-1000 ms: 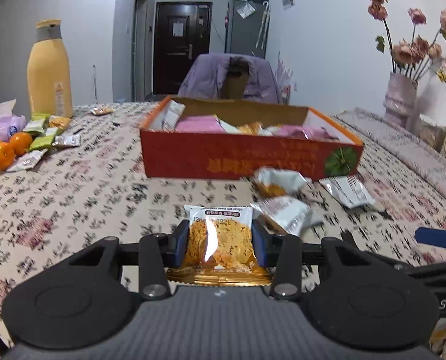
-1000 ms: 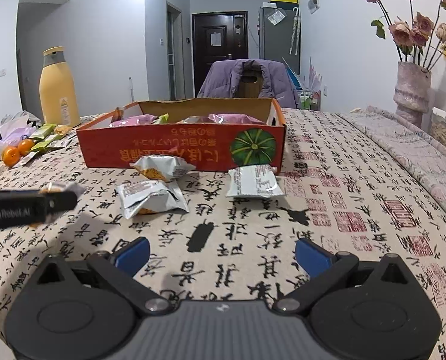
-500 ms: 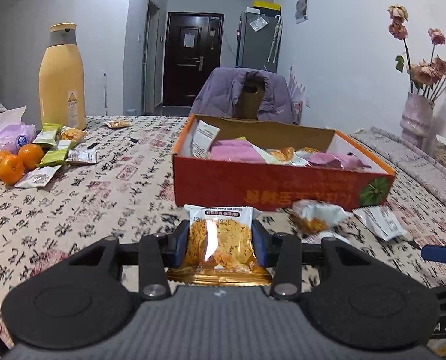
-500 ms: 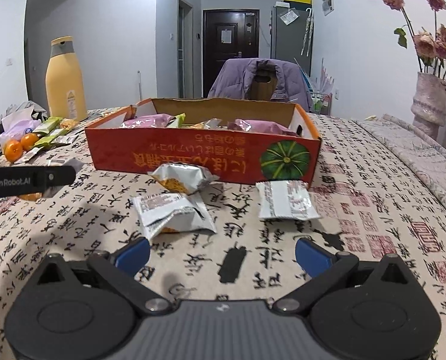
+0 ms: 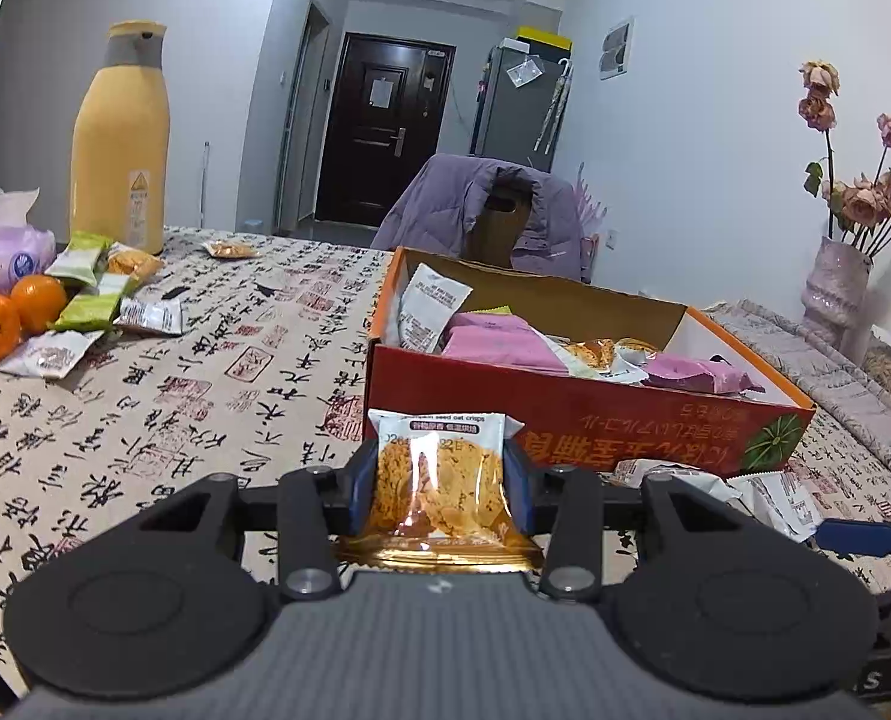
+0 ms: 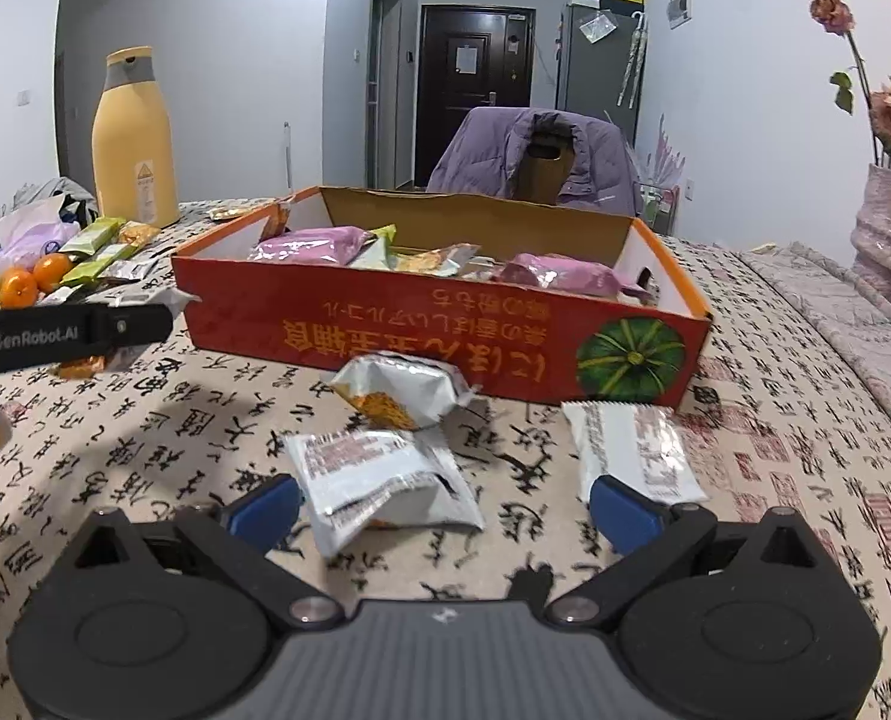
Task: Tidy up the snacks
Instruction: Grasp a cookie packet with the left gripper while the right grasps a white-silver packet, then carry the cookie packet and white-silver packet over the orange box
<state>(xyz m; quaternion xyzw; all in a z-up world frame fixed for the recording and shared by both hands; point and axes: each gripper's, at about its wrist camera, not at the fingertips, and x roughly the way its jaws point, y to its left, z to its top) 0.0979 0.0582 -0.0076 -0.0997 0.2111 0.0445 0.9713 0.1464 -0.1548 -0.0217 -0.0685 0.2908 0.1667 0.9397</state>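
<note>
Two grippers appear over a table (image 6: 805, 420) covered with a calligraphy-print cloth. The left gripper (image 5: 439, 483) is clamped on an oat crisp packet (image 5: 439, 480), which stands upright between the blue pads with its white top edge pointing toward the red cardboard box (image 5: 565, 414); the packet is held above the cloth just in front of the box's near left corner. The right gripper (image 6: 442, 504) has its jaws spread wide with nothing pressed between them; a crumpled silver packet (image 6: 379, 480) lies on the cloth between the fingers, apart from both pads. A second silver packet (image 6: 403, 390), showing an orange snack, rests against the box's front wall, and a flat white packet (image 6: 631, 450) lies just beside the right pad. The box, printed with a green pumpkin (image 6: 628, 357) on its front, holds pink packets (image 6: 307, 252) and other wrapped snacks. In the left wrist view a white packet (image 5: 430, 306) leans upright in the box's near left corner.

At the far left of the table stand a tall yellow bottle (image 5: 118, 150), two oranges (image 5: 13, 315), green bars (image 5: 94, 309) and further small packets. A chair draped with a purple jacket (image 6: 535, 156) stands behind the table, and a vase of dried roses (image 5: 835, 294) stands at the right.
</note>
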